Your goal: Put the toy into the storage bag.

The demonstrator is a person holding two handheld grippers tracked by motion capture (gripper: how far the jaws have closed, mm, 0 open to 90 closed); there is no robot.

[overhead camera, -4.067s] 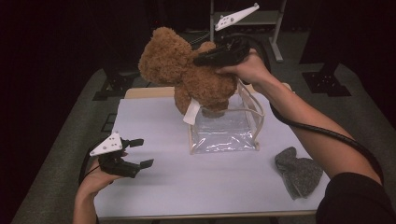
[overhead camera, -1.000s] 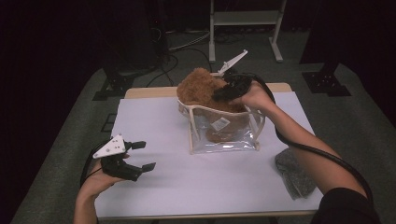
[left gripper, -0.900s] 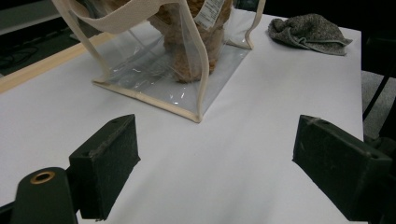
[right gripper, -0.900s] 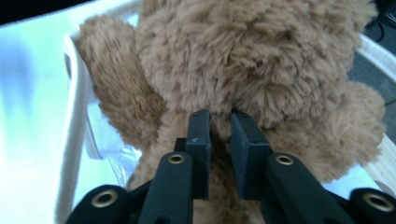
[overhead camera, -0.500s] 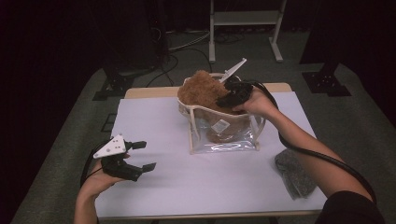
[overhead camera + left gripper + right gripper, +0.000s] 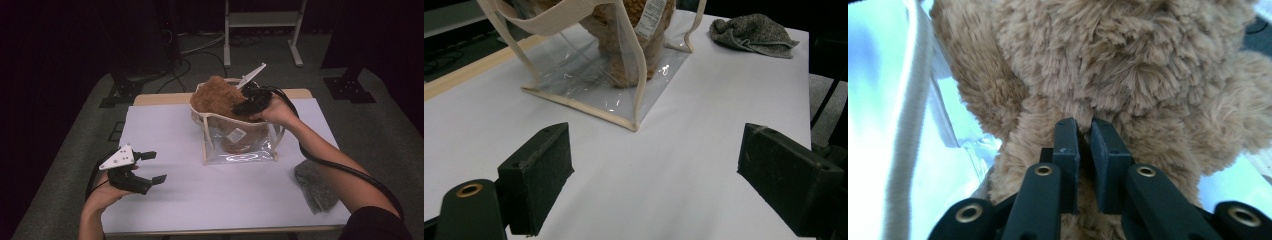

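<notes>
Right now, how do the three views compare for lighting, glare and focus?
High view: dim, dark surroundings, table evenly lit. Left gripper view: sharp, with glare spots on the clear bag. Right gripper view: bag wall at left washed out white, teddy bear fur sharp enough, right gripper pinching it.

In the high view the teddy bear's (image 6: 220, 100) lower half is blurred behind the clear bag's (image 6: 240, 147) wall, and the right gripper's (image 6: 245, 106) jaws are sunk in its fur. The left gripper view cuts off the bag's top and the bear's head. In the right gripper view the jaws' tips are buried in plush, so whether they pinch it cannot be told. The grey cloth (image 6: 312, 185) lies partly under the forearm.
</notes>
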